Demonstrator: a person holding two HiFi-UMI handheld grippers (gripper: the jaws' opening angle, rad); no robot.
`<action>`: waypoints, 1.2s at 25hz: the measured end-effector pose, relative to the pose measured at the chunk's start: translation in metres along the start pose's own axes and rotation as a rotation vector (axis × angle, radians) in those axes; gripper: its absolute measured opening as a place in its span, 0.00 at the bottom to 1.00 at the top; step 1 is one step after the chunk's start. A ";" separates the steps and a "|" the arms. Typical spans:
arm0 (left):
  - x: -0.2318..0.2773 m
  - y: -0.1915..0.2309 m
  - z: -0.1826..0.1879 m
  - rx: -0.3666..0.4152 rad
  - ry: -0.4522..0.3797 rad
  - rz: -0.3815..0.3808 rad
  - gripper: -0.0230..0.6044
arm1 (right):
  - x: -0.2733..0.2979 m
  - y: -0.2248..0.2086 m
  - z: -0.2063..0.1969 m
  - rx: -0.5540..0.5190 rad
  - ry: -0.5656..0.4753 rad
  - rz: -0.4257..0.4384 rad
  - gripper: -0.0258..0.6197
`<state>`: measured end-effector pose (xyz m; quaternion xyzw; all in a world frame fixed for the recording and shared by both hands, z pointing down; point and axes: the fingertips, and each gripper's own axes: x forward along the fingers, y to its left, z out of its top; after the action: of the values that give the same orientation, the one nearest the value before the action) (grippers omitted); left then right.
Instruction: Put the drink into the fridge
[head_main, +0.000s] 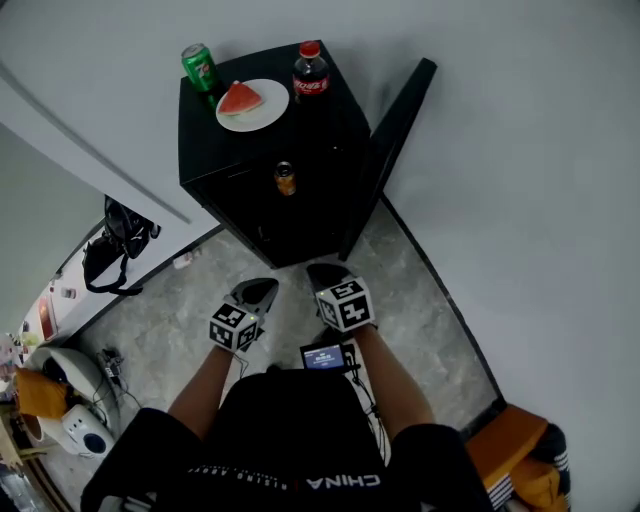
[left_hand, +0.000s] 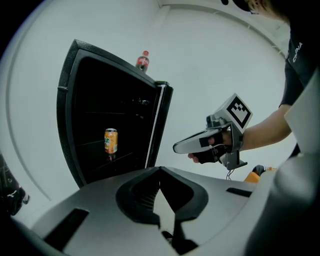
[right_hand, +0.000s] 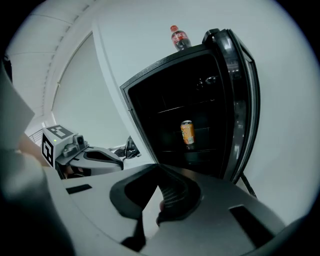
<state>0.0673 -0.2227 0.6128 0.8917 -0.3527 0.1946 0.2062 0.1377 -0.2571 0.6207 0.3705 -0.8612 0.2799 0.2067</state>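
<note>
An orange drink can (head_main: 285, 178) stands upright on a shelf inside the small black fridge (head_main: 215, 170), whose door (head_main: 395, 130) hangs open to the right. The same can (left_hand: 111, 140) shows in the left gripper view, and the can (right_hand: 187, 133) in the right gripper view. My left gripper (head_main: 258, 293) and right gripper (head_main: 325, 272) are held side by side over the floor, a short way in front of the open fridge. Both are shut with nothing in them, as the left gripper (left_hand: 160, 169) and right gripper (right_hand: 160, 167) show in their own views.
On the fridge top stand a green can (head_main: 201, 67), a plate with a watermelon slice (head_main: 252, 104) and a cola bottle (head_main: 310, 72). A black bag (head_main: 120, 240) lies on the floor to the left. White appliances (head_main: 80, 425) are at lower left, an orange object (head_main: 520, 450) at lower right.
</note>
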 end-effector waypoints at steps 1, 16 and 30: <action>-0.004 -0.003 -0.001 0.011 -0.002 -0.008 0.06 | -0.005 0.003 -0.004 -0.001 0.000 -0.013 0.06; -0.145 -0.010 -0.082 -0.027 -0.096 -0.026 0.06 | -0.017 0.140 -0.078 -0.023 0.027 -0.135 0.06; -0.169 -0.043 -0.109 -0.089 -0.138 0.060 0.06 | -0.054 0.165 -0.100 -0.155 0.075 -0.132 0.06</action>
<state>-0.0384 -0.0464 0.6113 0.8819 -0.4012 0.1229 0.2151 0.0628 -0.0717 0.6114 0.3986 -0.8456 0.2119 0.2849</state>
